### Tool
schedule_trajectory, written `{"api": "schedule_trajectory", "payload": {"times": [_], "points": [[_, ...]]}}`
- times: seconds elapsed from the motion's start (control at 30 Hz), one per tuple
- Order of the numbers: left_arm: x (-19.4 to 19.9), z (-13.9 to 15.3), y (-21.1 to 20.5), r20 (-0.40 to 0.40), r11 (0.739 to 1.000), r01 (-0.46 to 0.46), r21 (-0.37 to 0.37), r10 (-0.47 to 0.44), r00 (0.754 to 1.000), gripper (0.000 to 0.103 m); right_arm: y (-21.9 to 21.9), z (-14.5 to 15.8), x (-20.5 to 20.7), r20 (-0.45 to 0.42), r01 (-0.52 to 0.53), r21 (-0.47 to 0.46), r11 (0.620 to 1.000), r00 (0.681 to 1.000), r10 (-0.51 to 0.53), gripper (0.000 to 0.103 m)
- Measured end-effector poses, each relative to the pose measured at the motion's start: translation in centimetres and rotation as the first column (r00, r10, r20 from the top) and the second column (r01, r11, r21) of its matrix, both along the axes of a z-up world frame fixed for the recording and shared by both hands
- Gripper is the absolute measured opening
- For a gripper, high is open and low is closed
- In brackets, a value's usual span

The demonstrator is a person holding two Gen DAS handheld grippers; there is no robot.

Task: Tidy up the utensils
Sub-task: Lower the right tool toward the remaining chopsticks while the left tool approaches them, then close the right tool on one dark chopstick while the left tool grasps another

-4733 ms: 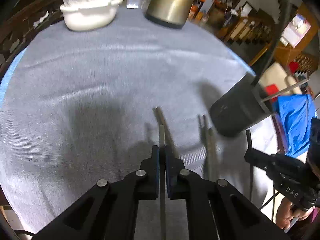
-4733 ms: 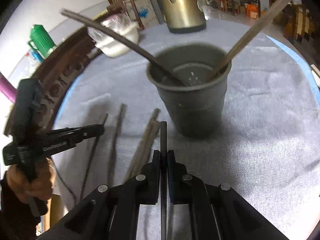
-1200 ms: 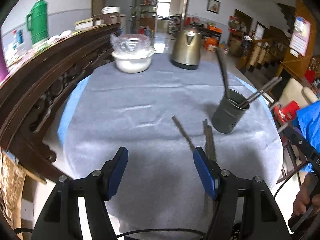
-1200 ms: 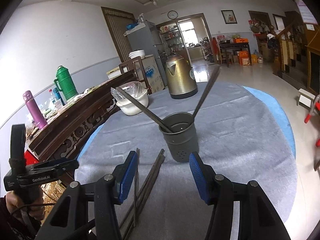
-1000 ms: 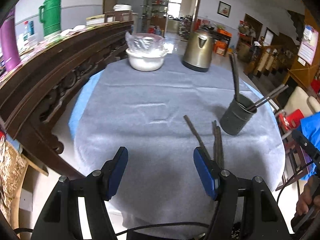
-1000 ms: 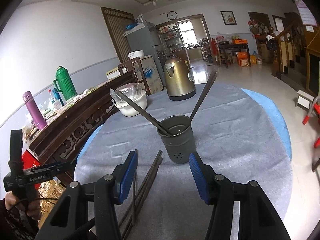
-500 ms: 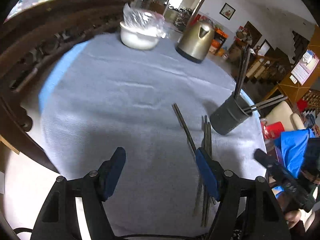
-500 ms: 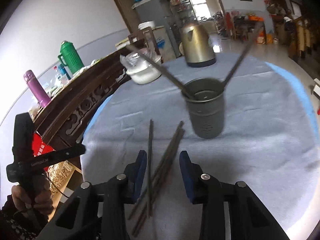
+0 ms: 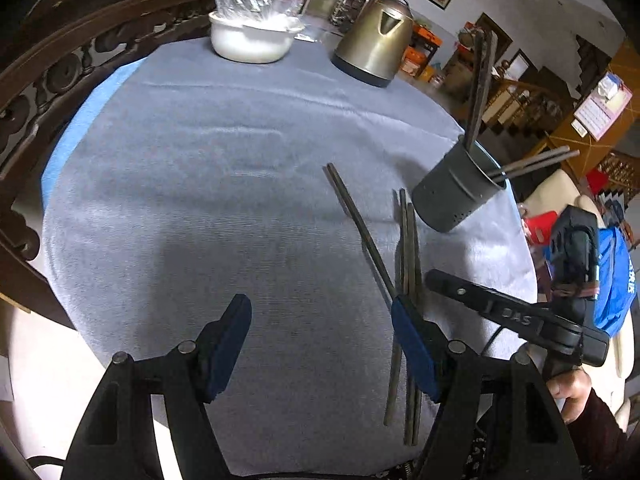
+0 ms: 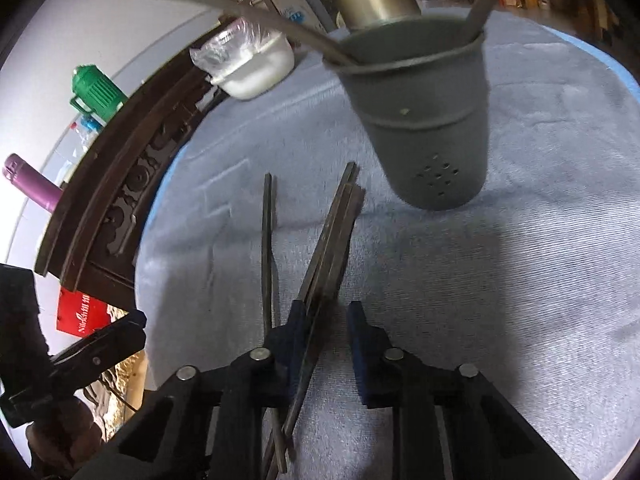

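Chopsticks (image 9: 406, 248) are lying on the table (image 9: 224, 184) just left of the holder (image 9: 456, 196), with the bowl (image 9: 254, 38) and kettle (image 9: 374, 50) sitting behind at the far edge.

Right gripper (image 10: 326, 322) jaws apart astride bundled chopsticks (image 10: 334, 236), grey holder (image 10: 432, 120) beyond.

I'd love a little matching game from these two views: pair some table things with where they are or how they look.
Things:
1. kettle
2. white bowl
3. holder
4. loose chopsticks

States:
A. lying flat on the cloth
B. covered with clear plastic
C. grey, with chopsticks sticking out
D. brassy metal, at the far edge

Pairs: 1-D, 2-B, 3-C, 4-A
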State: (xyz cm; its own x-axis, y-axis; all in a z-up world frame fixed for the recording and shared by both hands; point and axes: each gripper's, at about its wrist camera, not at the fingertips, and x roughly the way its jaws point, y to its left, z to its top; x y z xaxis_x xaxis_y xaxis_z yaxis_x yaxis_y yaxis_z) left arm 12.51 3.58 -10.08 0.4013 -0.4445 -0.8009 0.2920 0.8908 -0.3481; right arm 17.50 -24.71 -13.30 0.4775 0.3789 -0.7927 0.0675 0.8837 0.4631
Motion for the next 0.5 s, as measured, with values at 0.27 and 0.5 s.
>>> {"api": "schedule_trajectory", "payload": {"times": [0.27, 0.5], "points": [[0.4, -0.4, -1.2, -0.015, 0.999, 0.034, 0.004, -0.034, 0.999, 0.073, 0.5, -0.3, -0.2, -0.01, -0.019, -0.037, 0.999, 1.0, 0.018, 0.016], [1.2, -1.1, -3.0, -0.043, 0.997, 0.075, 0.011, -0.074, 0.996, 0.073, -1.4, -0.4, -1.1, -0.036, 0.022, -0.041, 0.999, 0.999, -0.024, 0.016]]}}
